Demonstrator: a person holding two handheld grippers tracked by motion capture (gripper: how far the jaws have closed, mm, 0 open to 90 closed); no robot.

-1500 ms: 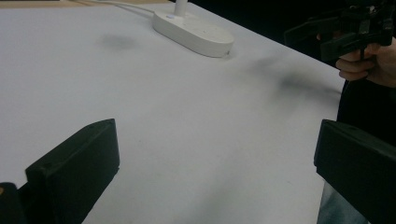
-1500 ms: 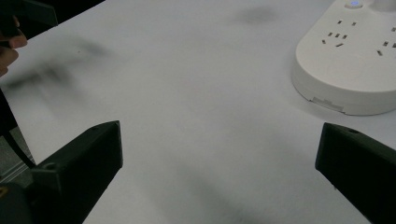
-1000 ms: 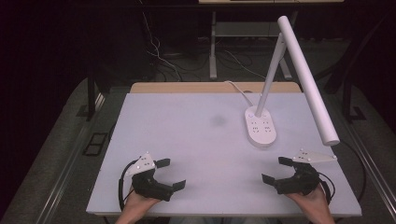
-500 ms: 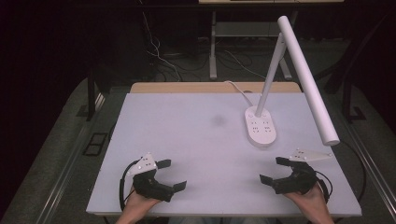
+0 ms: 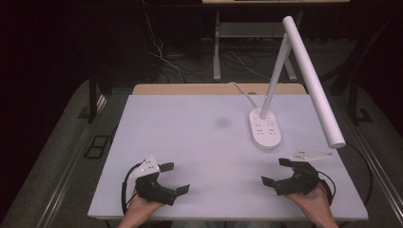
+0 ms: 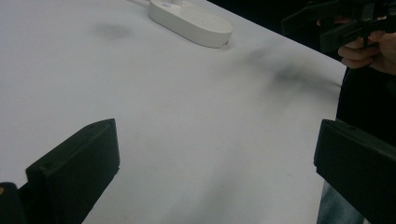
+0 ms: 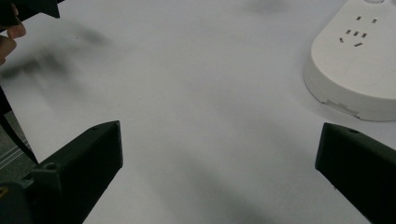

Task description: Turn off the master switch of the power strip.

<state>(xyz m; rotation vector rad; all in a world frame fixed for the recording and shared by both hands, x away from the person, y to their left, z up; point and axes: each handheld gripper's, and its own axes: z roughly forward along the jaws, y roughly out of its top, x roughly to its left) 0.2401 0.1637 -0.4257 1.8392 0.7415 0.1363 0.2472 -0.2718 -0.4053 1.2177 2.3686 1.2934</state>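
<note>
Resting near the desk's (image 5: 190,142) front edge, the left gripper (image 5: 174,178) and right gripper (image 5: 275,171) are gaping wide, gripping nothing; the lamp base (image 5: 264,128) is sitting toward the right edge.

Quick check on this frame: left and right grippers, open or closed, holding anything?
Left gripper: open, jaws wide apart, holding nothing, low over the white table.
Right gripper: open, holding nothing, near the lamp base.

No text, label, brand, number or sign can be read anywhere.
</note>
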